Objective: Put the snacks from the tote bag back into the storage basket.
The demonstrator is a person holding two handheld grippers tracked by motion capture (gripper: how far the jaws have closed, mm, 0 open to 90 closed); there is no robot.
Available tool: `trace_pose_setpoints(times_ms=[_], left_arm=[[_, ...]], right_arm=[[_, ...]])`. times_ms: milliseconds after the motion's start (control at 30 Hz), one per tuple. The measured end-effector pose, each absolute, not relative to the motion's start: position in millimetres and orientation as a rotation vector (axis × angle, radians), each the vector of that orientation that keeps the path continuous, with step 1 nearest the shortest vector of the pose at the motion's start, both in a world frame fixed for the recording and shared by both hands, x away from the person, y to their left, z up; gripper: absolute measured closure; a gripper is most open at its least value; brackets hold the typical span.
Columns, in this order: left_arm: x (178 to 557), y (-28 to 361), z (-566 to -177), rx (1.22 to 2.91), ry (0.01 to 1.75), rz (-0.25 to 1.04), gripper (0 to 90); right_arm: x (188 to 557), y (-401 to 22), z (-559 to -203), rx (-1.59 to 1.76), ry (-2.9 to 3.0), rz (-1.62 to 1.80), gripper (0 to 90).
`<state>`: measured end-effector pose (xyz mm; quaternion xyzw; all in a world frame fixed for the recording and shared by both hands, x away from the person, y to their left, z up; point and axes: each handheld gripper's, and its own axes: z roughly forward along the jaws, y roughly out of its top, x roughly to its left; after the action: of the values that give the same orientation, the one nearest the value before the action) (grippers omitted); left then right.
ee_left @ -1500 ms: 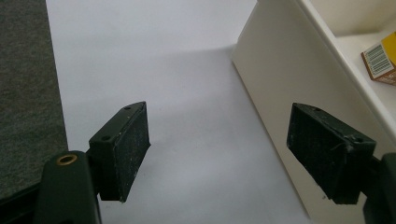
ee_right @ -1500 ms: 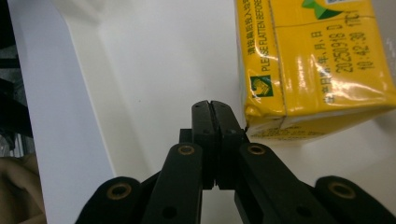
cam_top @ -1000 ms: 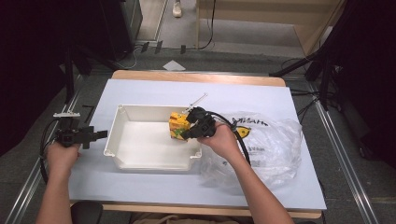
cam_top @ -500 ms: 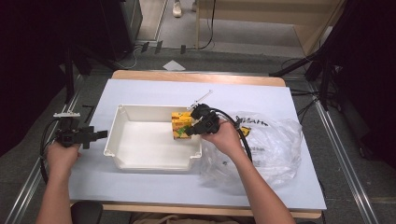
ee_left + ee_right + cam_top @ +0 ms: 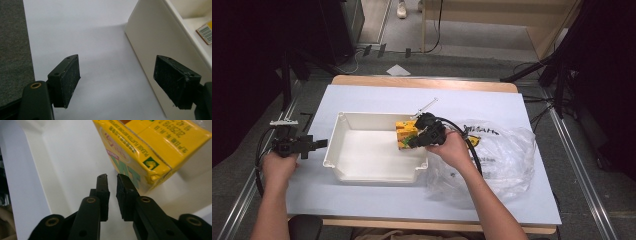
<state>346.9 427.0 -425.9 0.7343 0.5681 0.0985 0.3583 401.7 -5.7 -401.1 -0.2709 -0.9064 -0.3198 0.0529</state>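
1. The yellow carton (image 5: 405,133) now stands inside the white tray (image 5: 362,165) at its far right corner, a little further in than a moment ago.
2. The right gripper (image 5: 112,182) sits just beside the carton; its fingers are nearly closed and grip nothing, so the carton looks released.
3. The left gripper (image 5: 116,75) has not moved: fingers wide apart, empty, over the worktop (image 5: 377,97) beside the tray's left wall.
4. A clear plastic bag (image 5: 507,160) lies right of the tray, probably the next source.
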Motion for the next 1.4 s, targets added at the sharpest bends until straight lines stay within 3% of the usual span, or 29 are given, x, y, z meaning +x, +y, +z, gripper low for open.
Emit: trace_pose_setpoints(times_ms=[367,833,867,1067,1267,1400], left_arm=[[344.4,427.9,-426.1,1.897,1.461,0.253,22.4],[344.5,426.2,-426.6,1.898,1.46,0.264,22.4],[344.4,426.5,-426.5,1.897,1.458,0.265,22.4],[344.8,428.0,-426.2,1.89,1.462,0.268,22.4],[344.6,427.7,-425.4,1.887,1.459,0.272,22.4],[344.6,427.2,-425.5,1.895,1.457,0.272,22.4]], right_arm=[[392.5,-15.5,-391.5,-0.805,-2.755,-1.019,73.2],[388.5,-43.5,-377.3,-0.817,-2.7,-1.105,51.2],[386.7,-47.3,-375.4,-0.809,-2.704,-1.124,45.1],[383.4,-65.4,-376.0,-0.86,-2.705,-1.19,33.5],[384.3,-81.2,-377.8,-0.885,-2.72,-1.198,25.3],[385.0,-93.7,-376.7,-0.909,-2.724,-1.217,24.9]])
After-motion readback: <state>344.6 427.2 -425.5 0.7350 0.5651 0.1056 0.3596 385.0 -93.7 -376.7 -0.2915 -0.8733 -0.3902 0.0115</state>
